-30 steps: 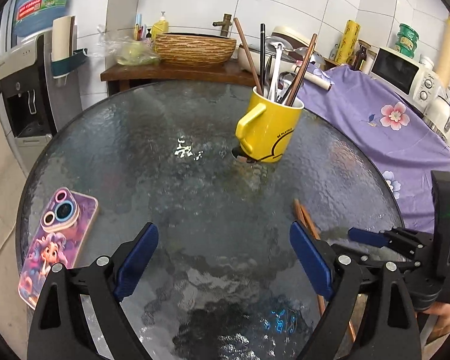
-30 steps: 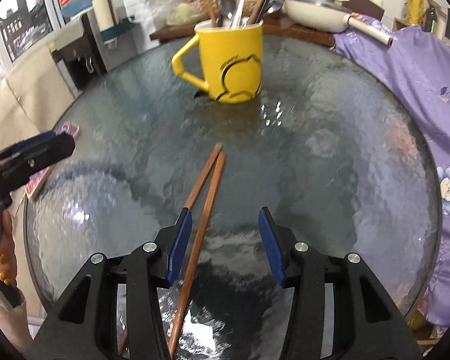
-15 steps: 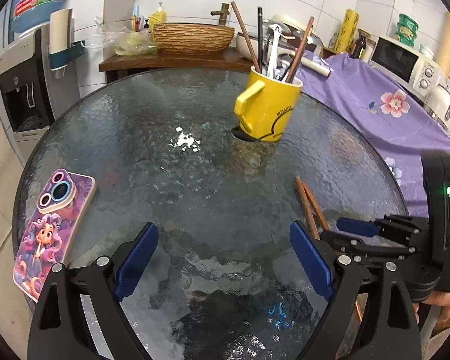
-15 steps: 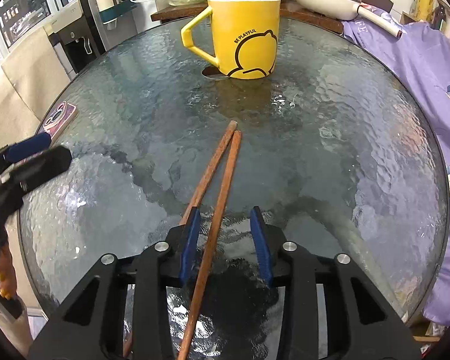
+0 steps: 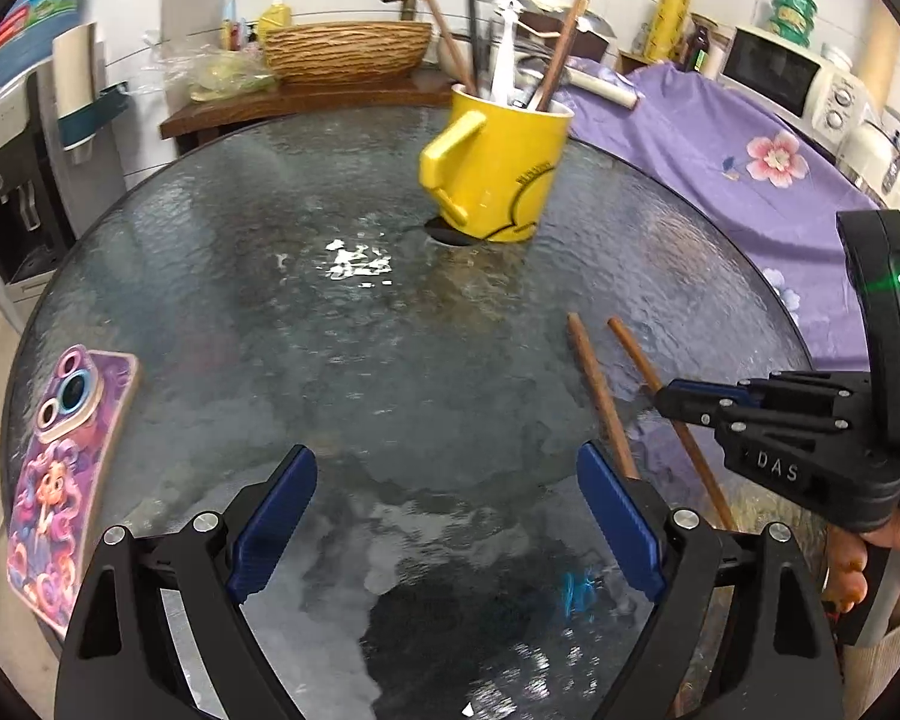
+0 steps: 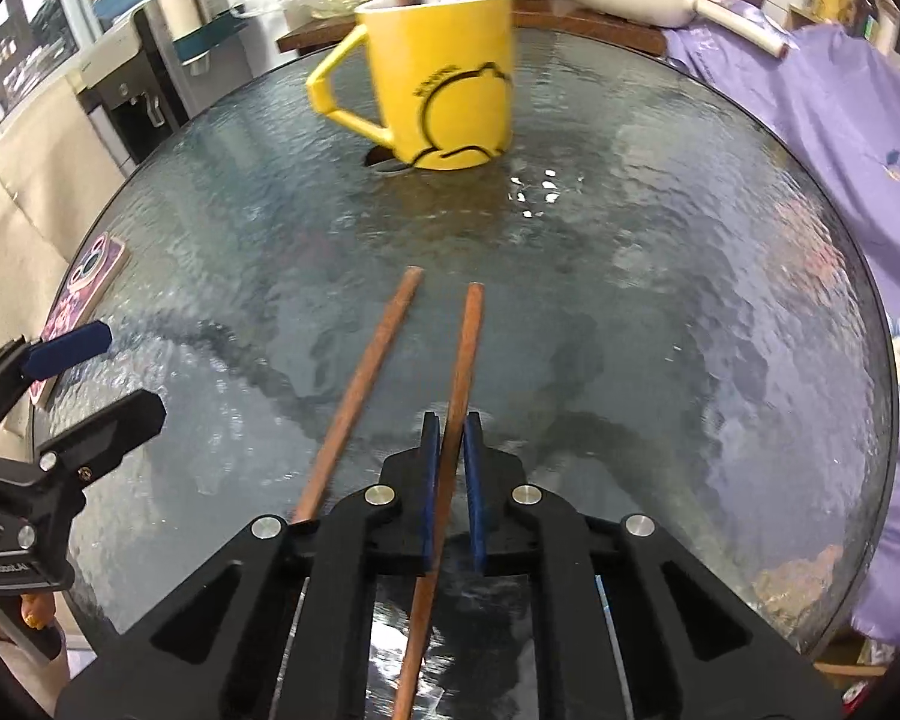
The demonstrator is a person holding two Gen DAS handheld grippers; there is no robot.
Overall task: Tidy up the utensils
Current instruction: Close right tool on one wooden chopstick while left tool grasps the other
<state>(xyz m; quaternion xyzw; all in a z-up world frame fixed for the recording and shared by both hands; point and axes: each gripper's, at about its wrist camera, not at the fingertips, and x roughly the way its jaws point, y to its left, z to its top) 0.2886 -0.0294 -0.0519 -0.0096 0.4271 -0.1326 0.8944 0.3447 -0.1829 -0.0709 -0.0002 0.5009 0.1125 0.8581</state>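
Two brown wooden chopsticks lie on the round glass table point(image 6: 660, 276), close to its near edge. My right gripper point(image 6: 448, 420) is shut on the right chopstick point(image 6: 467, 348), its blue pads pressing both sides of the shaft. The left chopstick point(image 6: 372, 372) lies loose beside it. In the left wrist view both chopsticks point(image 5: 597, 384) show at the right, with the right gripper point(image 5: 669, 399) across one of them. A yellow mug point(image 5: 498, 168) holding several utensils stands at the table's far side. My left gripper point(image 5: 447, 468) hovers open over bare glass, holding nothing.
A phone in a purple cartoon case point(image 5: 60, 456) lies at the table's left edge. A purple flowered cloth point(image 5: 750, 168) covers furniture to the right. A wooden shelf with a woven basket point(image 5: 348, 51) stands behind the table, a water dispenser point(image 5: 6, 180) to the left.
The right gripper's jaws closed from half open onto the right chopstick. The two chopstick tips spread apart. The left gripper drifted slightly lower and nearer the table.
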